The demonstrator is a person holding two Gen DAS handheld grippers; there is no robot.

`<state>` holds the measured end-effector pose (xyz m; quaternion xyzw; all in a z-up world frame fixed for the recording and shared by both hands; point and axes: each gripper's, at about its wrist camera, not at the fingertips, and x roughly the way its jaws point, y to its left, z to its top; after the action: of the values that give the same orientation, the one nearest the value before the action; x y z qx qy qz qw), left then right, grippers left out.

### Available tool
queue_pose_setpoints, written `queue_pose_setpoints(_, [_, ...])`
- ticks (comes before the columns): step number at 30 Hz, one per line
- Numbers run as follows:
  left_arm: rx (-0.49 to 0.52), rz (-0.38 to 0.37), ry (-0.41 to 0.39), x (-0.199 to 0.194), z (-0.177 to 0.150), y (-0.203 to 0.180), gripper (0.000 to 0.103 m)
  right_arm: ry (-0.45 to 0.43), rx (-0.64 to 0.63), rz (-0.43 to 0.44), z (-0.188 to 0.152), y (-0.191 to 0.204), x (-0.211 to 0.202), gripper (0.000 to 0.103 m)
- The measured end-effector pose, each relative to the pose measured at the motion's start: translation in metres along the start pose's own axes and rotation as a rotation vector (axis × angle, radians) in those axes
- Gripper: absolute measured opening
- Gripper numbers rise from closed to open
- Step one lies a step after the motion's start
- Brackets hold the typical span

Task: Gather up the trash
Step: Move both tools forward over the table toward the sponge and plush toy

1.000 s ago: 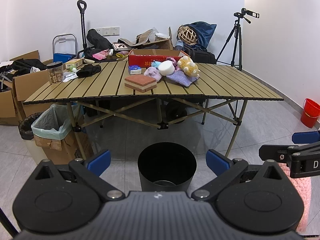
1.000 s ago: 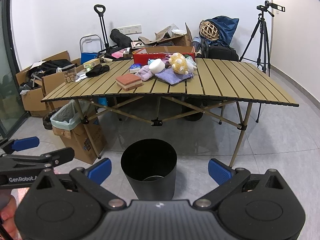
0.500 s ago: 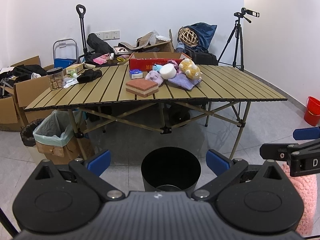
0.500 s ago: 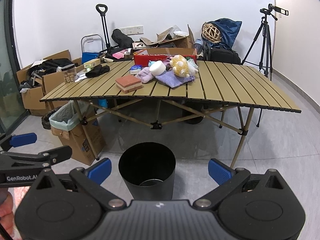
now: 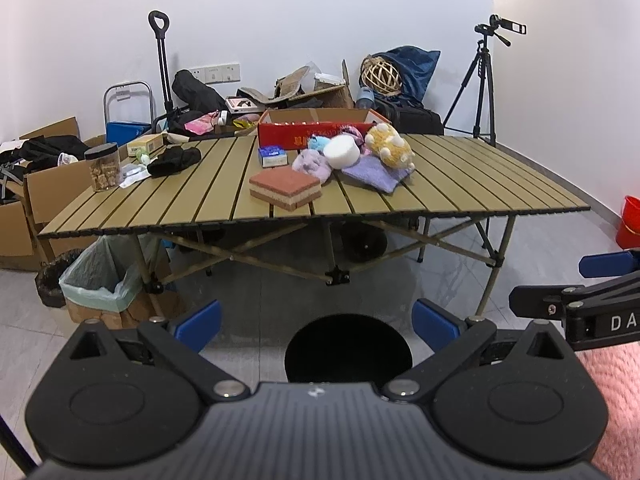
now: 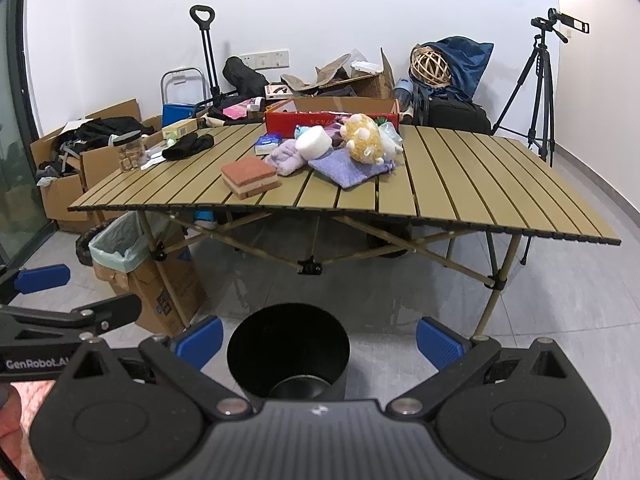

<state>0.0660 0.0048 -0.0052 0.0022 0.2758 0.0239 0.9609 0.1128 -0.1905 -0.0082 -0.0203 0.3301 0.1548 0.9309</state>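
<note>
Upright | black bin (image 6: 288, 350) mouth up | left gripper (image 5: 316, 326) spread

White letters "GenRobot.A", cut off at the picture's edge, stand on the black side bar of the left hand-held gripper (image 6: 60, 316), seen at the lower left of the right wrist view. In the left wrist view the black side bar of the right hand-held gripper (image 5: 576, 292) bears the white letters "DA", likewise cut off at the picture's edge. The long red cardboard box (image 5: 316, 130) at the far edge of the slatted olive tabletop (image 5: 480, 184) carries gold print too small to read.
</note>
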Motion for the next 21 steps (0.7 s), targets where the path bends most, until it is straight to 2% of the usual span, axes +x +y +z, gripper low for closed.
queue_pose_setpoints(12, [-0.044,-0.022,-0.052,0.038,0.034,0.000,0.103,-0.048,0.030,0.019,0.040,-0.015,0.045,0.103])
queue_pose_setpoints(21, [-0.099,-0.024,-0.085,0.075,0.061,0.008,0.103,-0.116,0.039,0.006,0.075,-0.020,0.080,0.103])
